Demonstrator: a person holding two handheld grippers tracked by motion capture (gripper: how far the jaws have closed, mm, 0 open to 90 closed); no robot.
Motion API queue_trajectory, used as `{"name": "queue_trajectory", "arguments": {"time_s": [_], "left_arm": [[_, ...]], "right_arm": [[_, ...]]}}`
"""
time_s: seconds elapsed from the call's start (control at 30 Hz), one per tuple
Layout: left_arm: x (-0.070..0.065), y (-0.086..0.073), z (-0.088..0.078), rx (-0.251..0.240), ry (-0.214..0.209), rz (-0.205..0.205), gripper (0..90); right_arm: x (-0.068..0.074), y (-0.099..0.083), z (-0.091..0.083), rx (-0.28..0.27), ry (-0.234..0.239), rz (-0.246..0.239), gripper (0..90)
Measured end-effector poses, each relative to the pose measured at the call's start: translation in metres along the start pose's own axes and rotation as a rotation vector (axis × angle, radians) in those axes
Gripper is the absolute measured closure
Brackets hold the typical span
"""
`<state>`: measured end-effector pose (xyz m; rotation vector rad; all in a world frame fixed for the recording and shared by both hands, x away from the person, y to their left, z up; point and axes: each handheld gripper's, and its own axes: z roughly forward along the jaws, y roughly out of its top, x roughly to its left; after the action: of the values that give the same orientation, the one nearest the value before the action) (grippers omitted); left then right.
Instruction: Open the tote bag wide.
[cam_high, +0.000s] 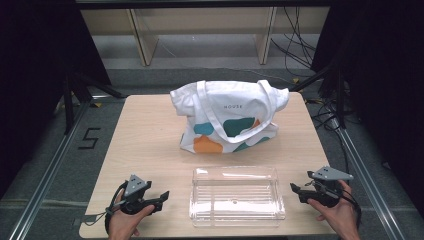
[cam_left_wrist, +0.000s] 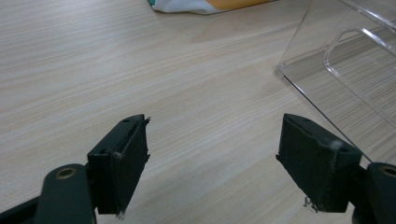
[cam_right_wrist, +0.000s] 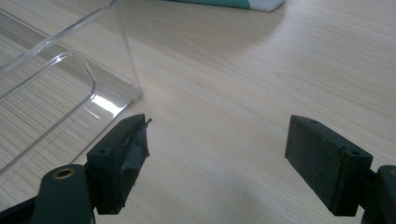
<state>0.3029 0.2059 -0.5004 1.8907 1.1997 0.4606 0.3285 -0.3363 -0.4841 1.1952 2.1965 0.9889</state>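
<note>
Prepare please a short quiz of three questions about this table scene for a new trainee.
1. True or false: the left gripper is holding the clear plastic box.
2. Which lies farther from the person: A the box, B the white tote bag?
3. Fill in: both the left and the right gripper have their jaws ____.

Key: 1 false; 2 B; 3 open.

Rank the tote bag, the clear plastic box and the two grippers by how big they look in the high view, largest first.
1. Tote bag, largest.
2. Clear plastic box, somewhat smaller, though it sits nearer the camera.
3. Left gripper and right gripper: both much smaller and about alike, so no ranking between them.
</note>
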Motion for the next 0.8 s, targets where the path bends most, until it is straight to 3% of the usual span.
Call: {"name": "queue_trajectory", "arguments": {"time_s": [0.03,0.1,0.27,0.43,0.47,0.5,0.57,0.67,0.7,0.8], "left_arm": [[0.0,0.0,0.0,0.0,0.0,0.0,23.1],[0.001,0.0,0.001,-0.004,-0.001,0.008,22.9],[0.001,0.0,0.002,0.002,-0.006,0.0,22.7],[0.001,-0.001,0.001,0.009,-0.006,0.007,22.8],[0.001,-0.001,0.0,0.01,-0.005,0.005,22.8],[0.001,-0.001,0.0,0.011,-0.005,0.004,22.8],[0.001,-0.001,0.0,0.012,-0.004,0.009,22.8],[0.001,-0.001,0.0,0.011,-0.006,0.005,22.8],[0.0,-0.001,0.001,-0.001,-0.003,-0.006,22.8],[0.0,-0.001,0.001,0.0,-0.005,-0.004,22.8]], "right_arm": [[0.0,0.0,0.0,0.0,0.0,0.0,22.0],[0.0,0.001,-0.001,0.003,0.008,0.052,21.8],[-0.005,0.002,-0.002,-0.015,0.012,0.038,21.5],[-0.004,0.006,-0.004,-0.022,0.011,0.077,22.3],[-0.007,0.007,-0.003,-0.028,0.018,0.043,22.7],[-0.006,0.01,-0.004,-0.037,0.002,0.052,24.7],[-0.005,0.012,-0.005,-0.025,0.017,0.063,26.7],[-0.005,0.017,-0.007,-0.033,0.015,0.062,27.3],[-0.006,0.018,-0.006,-0.052,0.006,0.041,27.3],[-0.004,0.02,-0.006,-0.034,0.015,0.058,27.4]]}}
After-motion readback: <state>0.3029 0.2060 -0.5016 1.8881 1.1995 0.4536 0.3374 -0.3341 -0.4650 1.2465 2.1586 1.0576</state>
